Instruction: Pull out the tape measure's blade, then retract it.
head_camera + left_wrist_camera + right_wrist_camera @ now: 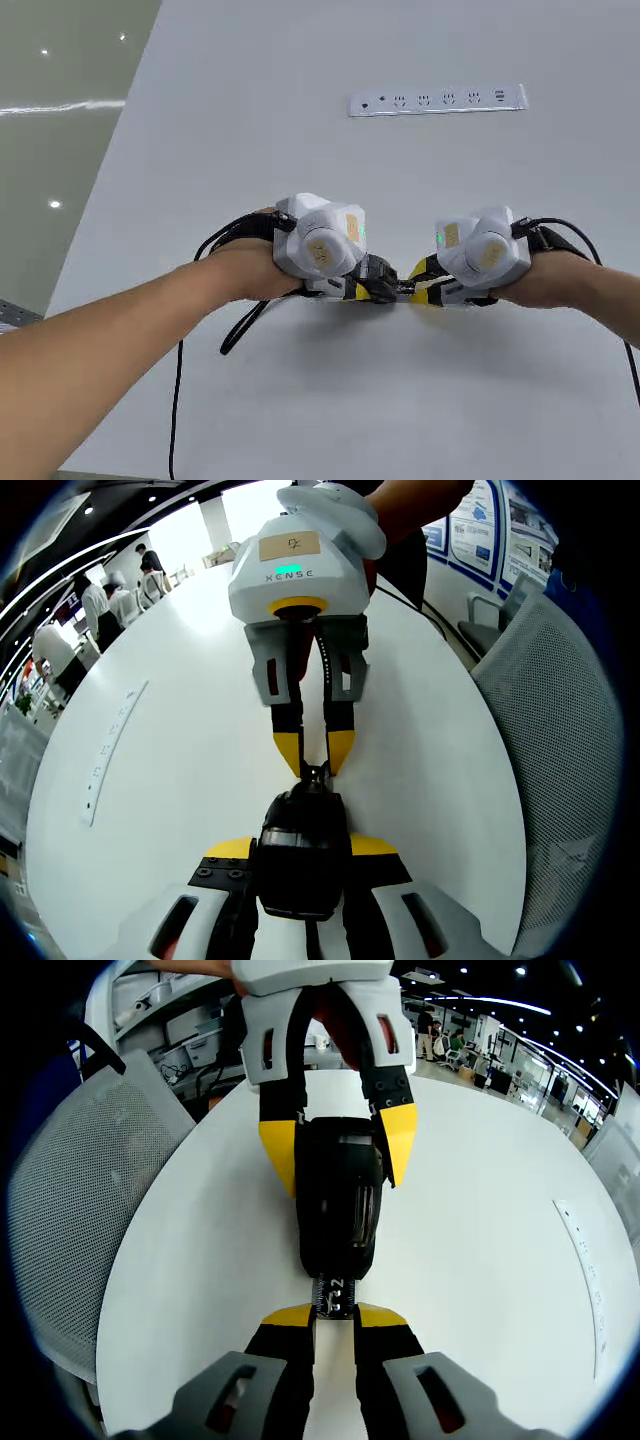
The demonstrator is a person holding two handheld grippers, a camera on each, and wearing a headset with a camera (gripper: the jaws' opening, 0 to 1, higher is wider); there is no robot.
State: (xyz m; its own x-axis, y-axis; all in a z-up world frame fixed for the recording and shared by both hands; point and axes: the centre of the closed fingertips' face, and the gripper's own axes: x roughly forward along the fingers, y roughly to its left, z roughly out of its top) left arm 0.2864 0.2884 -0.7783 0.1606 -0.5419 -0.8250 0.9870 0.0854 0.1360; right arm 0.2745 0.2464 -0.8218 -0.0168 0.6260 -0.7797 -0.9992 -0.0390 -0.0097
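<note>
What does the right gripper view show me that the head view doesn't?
Right gripper view: a short stretch of blade with printed marks, pinched between the right gripper's fingers just outside the tape measure; also a mesh chair. Head view: the person's forearms and a black cable trailing over the table. Both: the left gripper clamped on the black tape measure, and the power strip.
</note>
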